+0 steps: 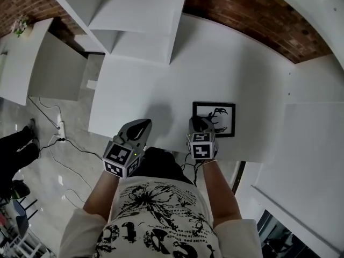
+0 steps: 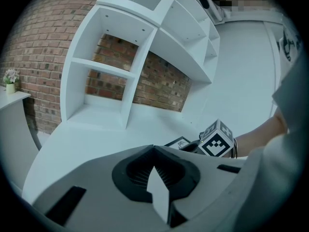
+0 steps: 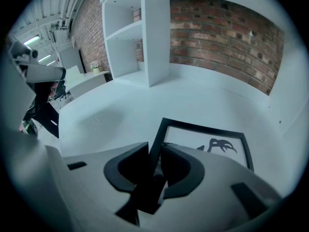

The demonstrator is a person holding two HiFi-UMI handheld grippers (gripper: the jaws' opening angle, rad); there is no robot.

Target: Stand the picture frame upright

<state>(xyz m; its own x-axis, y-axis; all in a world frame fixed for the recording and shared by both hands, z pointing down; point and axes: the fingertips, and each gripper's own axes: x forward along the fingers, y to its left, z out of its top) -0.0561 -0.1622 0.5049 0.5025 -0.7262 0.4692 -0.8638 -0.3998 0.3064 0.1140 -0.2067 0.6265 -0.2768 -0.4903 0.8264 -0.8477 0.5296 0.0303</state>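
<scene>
The picture frame (image 1: 221, 118) lies flat on a white table (image 1: 134, 85). The right gripper (image 3: 155, 159) reaches down at the frame's left side, its jaws closed narrowly on that black border. Left of the frame, well apart, the left gripper (image 1: 141, 127) hovers with jaws pressed together, empty. Beyond the frame, a white shelf unit (image 1: 134, 20) stands before a brick wall (image 1: 258, 15).
</scene>
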